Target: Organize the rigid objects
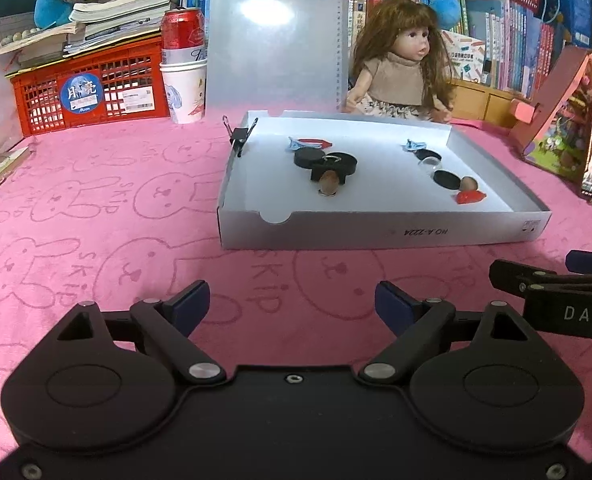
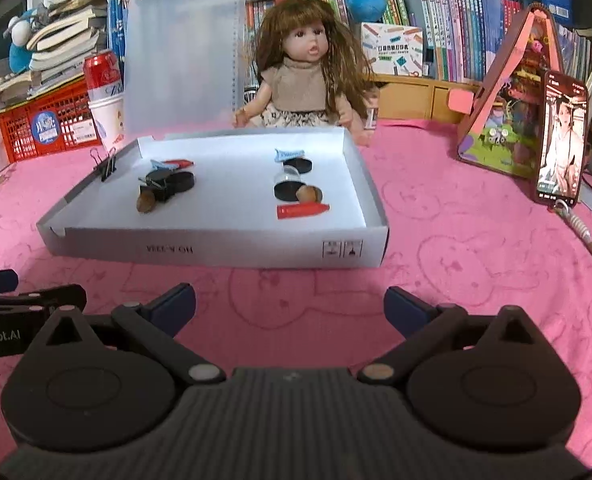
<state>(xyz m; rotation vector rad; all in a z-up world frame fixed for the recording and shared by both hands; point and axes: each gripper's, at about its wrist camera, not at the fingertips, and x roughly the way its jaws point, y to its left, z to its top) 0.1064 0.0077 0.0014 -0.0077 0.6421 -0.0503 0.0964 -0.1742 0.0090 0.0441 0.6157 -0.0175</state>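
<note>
A shallow white cardboard box [image 1: 376, 234] [image 2: 215, 250] lies on the pink cloth ahead of both grippers. Inside it sit two clusters of small items. The left cluster has black discs [image 1: 310, 157] [image 2: 179, 181], a brown nut [image 1: 330, 186] [image 2: 145, 201] and a blue-and-red clip [image 1: 310, 143]. The right cluster has a black disc [image 1: 446, 179] [image 2: 287, 191], a nut [image 2: 310, 194], a red piece [image 1: 470, 197] [image 2: 302, 210] and a blue clip [image 2: 289, 154]. My left gripper [image 1: 291, 306] is open over bare cloth, nothing between its fingers. My right gripper [image 2: 289, 306] is open too, also short of the box.
A black binder clip [image 1: 239, 136] [image 2: 105, 168] grips the box's left wall. Behind the box sit a doll [image 1: 400, 60] [image 2: 308, 68], a translucent clipboard [image 1: 275, 36], a red crate [image 1: 91, 88], and a can in a paper cup [image 1: 183, 64]. A phone [image 2: 562, 144] leans at the right.
</note>
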